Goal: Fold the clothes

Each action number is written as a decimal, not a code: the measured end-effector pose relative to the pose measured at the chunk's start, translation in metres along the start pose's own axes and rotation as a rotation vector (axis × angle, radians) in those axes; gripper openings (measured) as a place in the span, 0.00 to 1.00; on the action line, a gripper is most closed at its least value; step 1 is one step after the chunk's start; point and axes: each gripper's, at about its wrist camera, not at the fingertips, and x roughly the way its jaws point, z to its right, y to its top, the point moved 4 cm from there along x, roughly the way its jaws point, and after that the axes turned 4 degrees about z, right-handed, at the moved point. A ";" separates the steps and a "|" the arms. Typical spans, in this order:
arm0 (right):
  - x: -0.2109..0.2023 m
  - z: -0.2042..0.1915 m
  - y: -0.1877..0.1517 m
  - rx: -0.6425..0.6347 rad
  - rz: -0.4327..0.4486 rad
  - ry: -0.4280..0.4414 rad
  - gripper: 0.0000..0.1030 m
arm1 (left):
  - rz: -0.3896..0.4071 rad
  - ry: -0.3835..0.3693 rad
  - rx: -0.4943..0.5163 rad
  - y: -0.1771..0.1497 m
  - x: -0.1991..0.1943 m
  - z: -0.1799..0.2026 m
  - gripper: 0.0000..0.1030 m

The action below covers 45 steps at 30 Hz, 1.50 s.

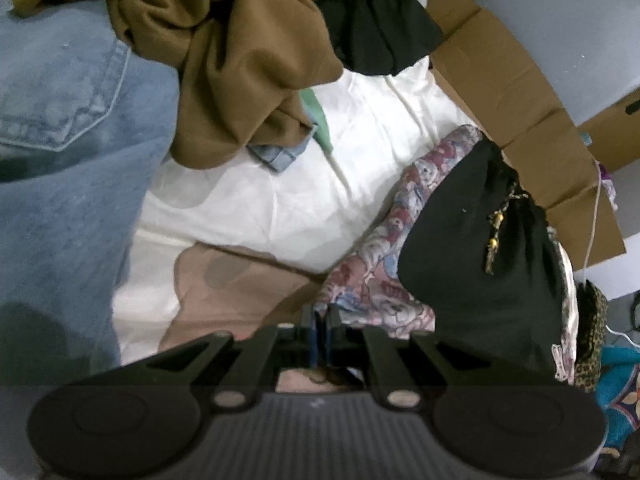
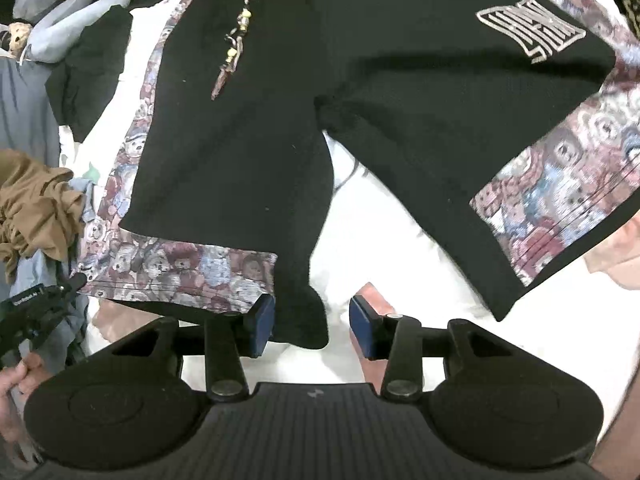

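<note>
Black shorts lie spread, legs pointing near; right gripper half open, inner left-leg hem loose between pads. Left gripper closed, pinching the left leg's outer corner.

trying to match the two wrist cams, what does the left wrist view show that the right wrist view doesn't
Only the left wrist view shows the blue jeans, the flattened cardboard and the shut left gripper.

Only the right wrist view shows the grey logo on the shorts, both shorts legs spread flat, and the open right gripper with an inner leg hem between its pads, not pinched.

Both show the black shorts with teddy-bear panels, the brown garment and the white sheet.
</note>
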 end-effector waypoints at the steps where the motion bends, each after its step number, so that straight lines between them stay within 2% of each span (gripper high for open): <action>1: 0.006 0.001 -0.002 0.008 -0.002 0.000 0.47 | 0.001 0.002 -0.006 0.001 0.001 -0.001 0.04; 10: 0.042 0.005 -0.014 0.116 -0.019 0.110 0.46 | -0.018 -0.003 -0.029 -0.003 -0.001 -0.006 0.04; 11: 0.042 0.005 -0.014 0.131 -0.022 0.137 0.29 | -0.021 -0.006 -0.026 -0.003 -0.002 -0.006 0.04; 13: 0.040 0.003 -0.012 0.129 -0.035 0.165 0.04 | -0.028 -0.013 -0.016 -0.003 -0.005 -0.003 0.04; 15: 0.036 -0.001 -0.009 0.106 -0.054 0.177 0.04 | -0.035 -0.016 0.000 -0.004 -0.007 0.000 0.04; 18: 0.026 -0.003 -0.002 0.076 -0.093 0.152 0.03 | -0.063 0.005 0.035 -0.008 -0.004 0.004 0.04; 20: 0.021 -0.001 0.003 0.061 -0.108 0.116 0.03 | -0.102 0.046 0.056 -0.014 0.006 0.003 0.05; 23: 0.024 0.006 0.003 0.029 -0.129 0.041 0.03 | -0.159 0.067 0.060 -0.021 0.018 0.002 0.06; 27: 0.029 0.015 -0.001 0.006 -0.136 -0.046 0.03 | -0.111 0.062 0.050 -0.013 0.009 0.001 0.12; 31: 0.025 0.012 -0.004 0.006 -0.119 -0.065 0.08 | -0.085 0.064 0.014 -0.003 0.007 -0.006 0.12; 33: 0.022 0.009 -0.002 0.000 -0.096 -0.055 0.28 | -0.086 0.051 0.019 -0.003 0.012 -0.005 0.12; 34: 0.021 0.007 -0.001 -0.003 -0.084 -0.050 0.47 | -0.091 0.044 0.023 -0.005 0.017 -0.003 0.12; 35: 0.020 0.005 0.000 -0.007 -0.074 -0.046 0.54 | -0.100 0.040 0.024 -0.007 0.021 -0.003 0.12; 40: 0.035 0.000 0.000 -0.028 -0.091 -0.053 0.53 | -0.152 0.034 0.026 -0.020 0.038 -0.005 0.12; 41: 0.042 0.002 -0.002 0.001 -0.116 -0.051 0.45 | -0.163 0.033 0.024 -0.023 0.041 -0.005 0.12; 42: 0.047 0.004 -0.004 0.029 -0.137 -0.048 0.32 | -0.169 0.026 0.021 -0.024 0.042 -0.005 0.12; 43: 0.048 0.006 -0.004 0.055 -0.139 -0.044 0.08 | -0.175 0.019 0.019 -0.026 0.043 -0.004 0.12; 45: 0.050 0.008 -0.004 0.094 -0.140 -0.042 0.07 | -0.181 0.008 0.007 -0.027 0.042 -0.005 0.12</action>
